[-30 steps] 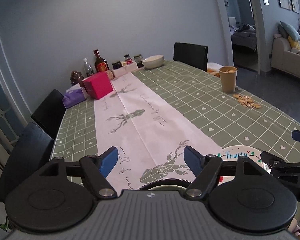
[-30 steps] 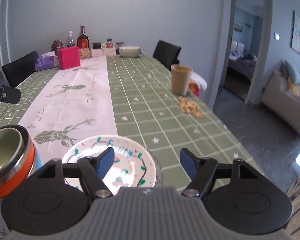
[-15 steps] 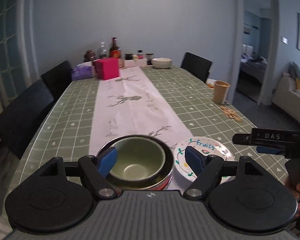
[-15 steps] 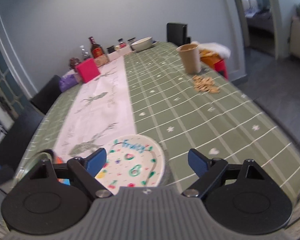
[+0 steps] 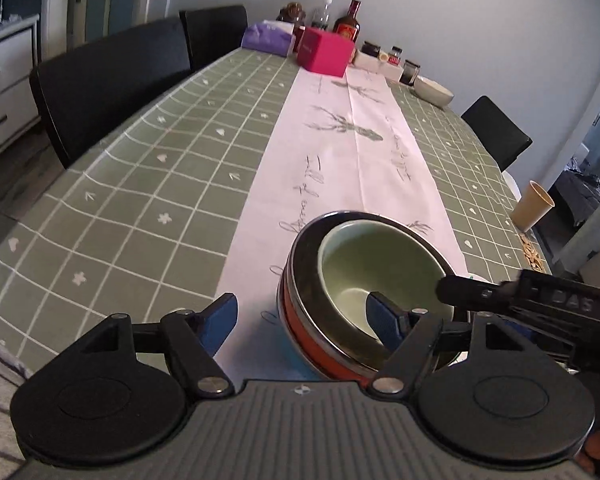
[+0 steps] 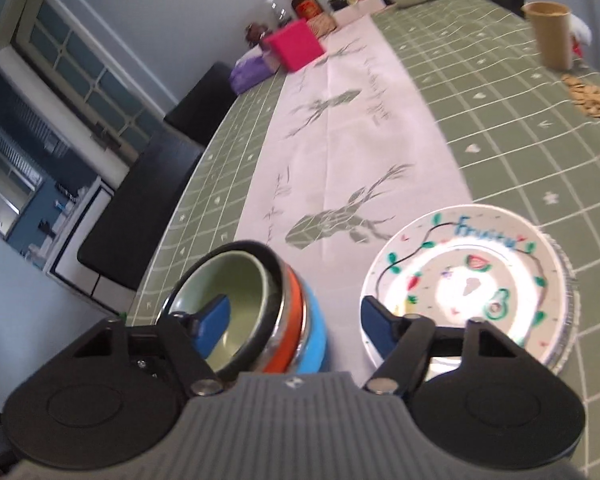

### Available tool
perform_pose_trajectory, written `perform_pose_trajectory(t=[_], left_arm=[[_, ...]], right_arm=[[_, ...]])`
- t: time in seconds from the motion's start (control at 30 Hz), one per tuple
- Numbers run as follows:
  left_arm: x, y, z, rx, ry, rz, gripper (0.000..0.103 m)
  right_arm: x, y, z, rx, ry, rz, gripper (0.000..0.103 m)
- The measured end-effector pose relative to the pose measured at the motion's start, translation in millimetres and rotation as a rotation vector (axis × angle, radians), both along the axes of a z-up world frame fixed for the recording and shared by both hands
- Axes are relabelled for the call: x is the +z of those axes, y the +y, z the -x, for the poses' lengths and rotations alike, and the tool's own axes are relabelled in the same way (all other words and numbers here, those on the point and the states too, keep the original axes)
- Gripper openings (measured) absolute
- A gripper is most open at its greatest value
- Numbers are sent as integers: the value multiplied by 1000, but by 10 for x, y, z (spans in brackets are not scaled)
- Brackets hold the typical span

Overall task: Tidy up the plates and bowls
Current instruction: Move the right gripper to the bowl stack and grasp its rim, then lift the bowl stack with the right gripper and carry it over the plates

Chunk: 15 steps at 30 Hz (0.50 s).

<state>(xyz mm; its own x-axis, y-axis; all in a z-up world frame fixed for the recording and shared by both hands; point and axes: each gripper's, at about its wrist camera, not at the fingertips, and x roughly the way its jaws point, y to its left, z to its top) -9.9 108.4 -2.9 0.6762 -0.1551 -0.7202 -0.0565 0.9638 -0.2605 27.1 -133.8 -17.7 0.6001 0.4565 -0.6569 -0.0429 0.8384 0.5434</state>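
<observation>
My left gripper (image 5: 302, 322) straddles the near-left wall of the bowl stack (image 5: 370, 288): one finger outside on the runner, the other inside the green bowl (image 5: 380, 276). Jaws wide and closing; pads not yet pressing the wall. My right gripper (image 6: 294, 318) straddles the stack's opposite wall: one finger in the green bowl, the other in the gap between stack and plate (image 6: 470, 282). Jaws partly spread and closing, no pad contact visible.

Stack: green bowl nested in a steel-rimmed orange bowl, blue bowl beneath; mouths up, axis upright. It stands on the white runner (image 5: 340, 168) at the near table edge. Plate lies flat just right of the stack, its "Fruity" lettering on the far rim.

Farther off: paper cup (image 6: 550, 34) at the right edge, pink box (image 5: 325, 55) and white bowl (image 5: 433, 91) at the far end.
</observation>
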Motion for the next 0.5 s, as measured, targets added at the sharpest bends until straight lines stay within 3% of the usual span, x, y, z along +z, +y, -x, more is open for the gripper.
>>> perform_pose_trajectory(t=[0.23, 0.33, 0.37, 0.43, 0.5], left_arm=[[-154, 1, -119, 27, 52, 60, 75], [-200, 8, -145, 36, 54, 104, 69], [-216, 19, -151, 38, 64, 131, 61], [-238, 67, -178, 61, 83, 182, 60], [-238, 68, -180, 61, 77, 175, 58]], right_arm=[[-252, 94, -222, 17, 114, -44, 58], [-363, 196, -266, 35, 137, -47, 56], [-404, 227, -270, 40, 143, -55, 55], [-449, 256, -253, 26, 133, -63, 54], [-439, 260, -236, 19, 130, -60, 54]])
